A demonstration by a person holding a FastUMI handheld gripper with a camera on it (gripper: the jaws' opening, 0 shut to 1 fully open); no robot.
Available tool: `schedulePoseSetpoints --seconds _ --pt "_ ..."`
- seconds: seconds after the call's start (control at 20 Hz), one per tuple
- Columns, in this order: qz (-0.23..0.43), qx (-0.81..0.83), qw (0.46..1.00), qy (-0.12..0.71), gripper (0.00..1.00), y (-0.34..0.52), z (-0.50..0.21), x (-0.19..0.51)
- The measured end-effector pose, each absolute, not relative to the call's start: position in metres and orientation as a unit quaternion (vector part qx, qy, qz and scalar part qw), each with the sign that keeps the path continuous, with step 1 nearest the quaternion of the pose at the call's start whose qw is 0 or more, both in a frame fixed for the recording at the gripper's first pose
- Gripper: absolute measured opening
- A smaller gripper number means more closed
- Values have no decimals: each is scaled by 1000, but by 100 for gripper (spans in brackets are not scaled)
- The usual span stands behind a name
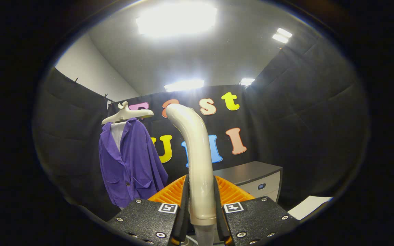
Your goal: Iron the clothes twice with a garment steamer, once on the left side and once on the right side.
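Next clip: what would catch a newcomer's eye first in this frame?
The cream steamer handle stands upright, clamped between the gripper fingers and curving over at its top. Beyond the fingers and off to one side, a purple jacket hangs on a pale hanger against the black wall. A grey cabinet sits farther back on the other side.

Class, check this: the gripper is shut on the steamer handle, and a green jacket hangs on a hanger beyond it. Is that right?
Not quite. The jacket is purple, not green, as the gripper view shows. The rest holds: the gripper is shut on the steamer handle, and the jacket hangs on a hanger beyond it.
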State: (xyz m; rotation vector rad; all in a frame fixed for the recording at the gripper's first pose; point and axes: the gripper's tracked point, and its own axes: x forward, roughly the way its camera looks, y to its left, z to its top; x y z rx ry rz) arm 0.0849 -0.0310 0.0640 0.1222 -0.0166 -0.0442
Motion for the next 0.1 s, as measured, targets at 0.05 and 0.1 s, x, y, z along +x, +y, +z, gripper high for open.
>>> schedulePoseSetpoints --seconds 0.05,0.1 --pt "-21 61 998 -6 34 -28 63 85" --pt "-20 61 998 -5 34 -26 62 85"
